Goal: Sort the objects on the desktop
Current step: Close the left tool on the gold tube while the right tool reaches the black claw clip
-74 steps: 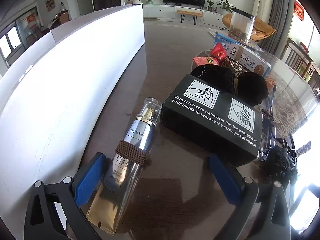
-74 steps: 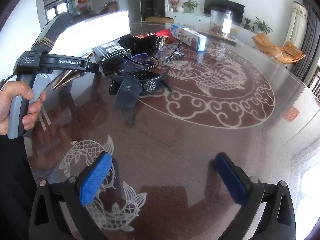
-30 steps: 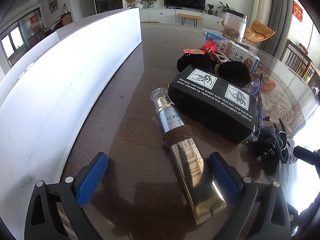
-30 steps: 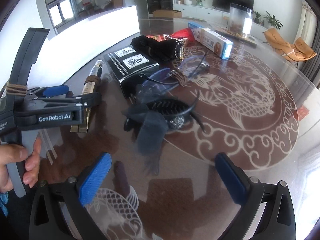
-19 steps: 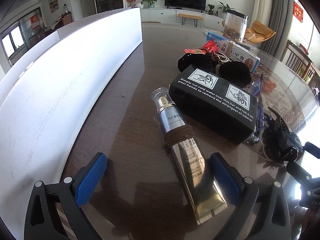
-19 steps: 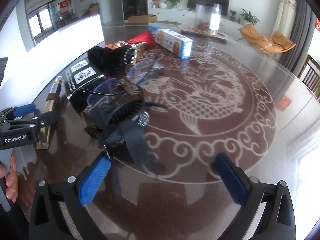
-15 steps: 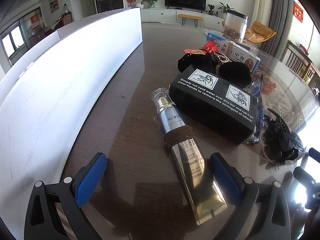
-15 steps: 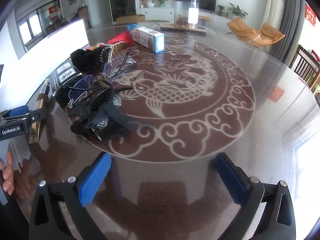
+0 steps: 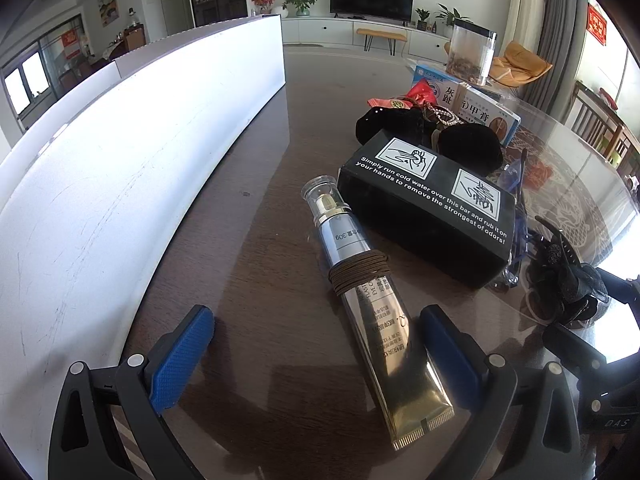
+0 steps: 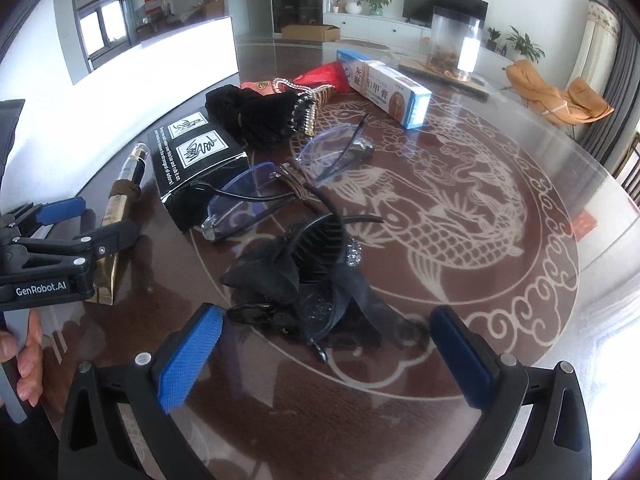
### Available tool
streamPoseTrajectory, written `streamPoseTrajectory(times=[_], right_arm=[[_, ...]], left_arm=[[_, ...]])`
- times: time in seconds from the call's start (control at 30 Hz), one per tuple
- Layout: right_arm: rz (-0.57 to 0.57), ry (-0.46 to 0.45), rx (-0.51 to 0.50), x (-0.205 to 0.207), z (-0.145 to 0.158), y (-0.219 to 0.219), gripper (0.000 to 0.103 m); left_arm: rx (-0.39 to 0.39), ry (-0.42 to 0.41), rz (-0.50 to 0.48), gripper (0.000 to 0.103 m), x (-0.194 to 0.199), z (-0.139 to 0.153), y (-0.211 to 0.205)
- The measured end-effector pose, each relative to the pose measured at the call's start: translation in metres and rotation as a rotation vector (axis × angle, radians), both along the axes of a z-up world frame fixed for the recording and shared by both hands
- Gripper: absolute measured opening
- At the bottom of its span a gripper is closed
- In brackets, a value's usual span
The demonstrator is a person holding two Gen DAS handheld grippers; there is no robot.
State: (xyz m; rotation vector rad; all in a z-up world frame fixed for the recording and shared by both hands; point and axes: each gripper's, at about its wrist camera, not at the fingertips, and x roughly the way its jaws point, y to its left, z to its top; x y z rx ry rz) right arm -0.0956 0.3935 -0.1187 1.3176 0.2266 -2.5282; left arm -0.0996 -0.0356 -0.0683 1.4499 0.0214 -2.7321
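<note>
A silver-gold cosmetic tube [image 9: 368, 300] with a brown band around it lies on the dark table, its crimped end beside the right finger of my open left gripper [image 9: 316, 356]. A black printed box [image 9: 428, 204] sits just beyond the tube. In the right wrist view, a black hair claw with a bow [image 10: 304, 272] lies just ahead of my open right gripper [image 10: 324, 360], nothing between its fingers. Clear glasses [image 10: 248, 200] rest next to the black box [image 10: 196, 160]. The left gripper [image 10: 68, 224] shows at the left edge, around the tube [image 10: 120, 200].
A long white panel [image 9: 120, 168] runs along the table's left side. Further back lie black pouches [image 10: 260, 116], a bead strand, a red packet [image 10: 324, 74], a blue-white carton [image 10: 388, 88] and a clear jar [image 10: 452, 44]. A hand [image 10: 20, 364] holds the left tool.
My right gripper has swung back and moved close to the hair claw, which now lies just ahead of its fingers. The left gripper has held still beside the tube.
</note>
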Motion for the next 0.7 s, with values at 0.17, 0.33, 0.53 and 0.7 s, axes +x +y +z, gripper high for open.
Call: streamPoseTrajectory(times=[0.17, 0.33, 0.53, 0.7], right_arm=[[-0.004, 0.011, -0.004, 0.0020, -0.0004, 0.0000, 0.103], [-0.004, 0.011, -0.004, 0.0019, -0.0005, -0.0002, 0.103], [-0.004, 0.011, -0.004, 0.0016, -0.0006, -0.0004, 0.103], [-0.005, 0.011, -0.004, 0.0015, -0.0006, -0.0005, 0.103]], left_arm=[[0.000, 0.000, 0.000, 0.103, -0.0003, 0.0002, 0.0000], [0.000, 0.000, 0.000, 0.103, -0.0007, 0.0002, 0.0001], [0.000, 0.000, 0.000, 0.103, -0.0008, 0.0001, 0.0002], [0.000, -0.001, 0.000, 0.103, -0.0013, 0.0003, 0.0003]])
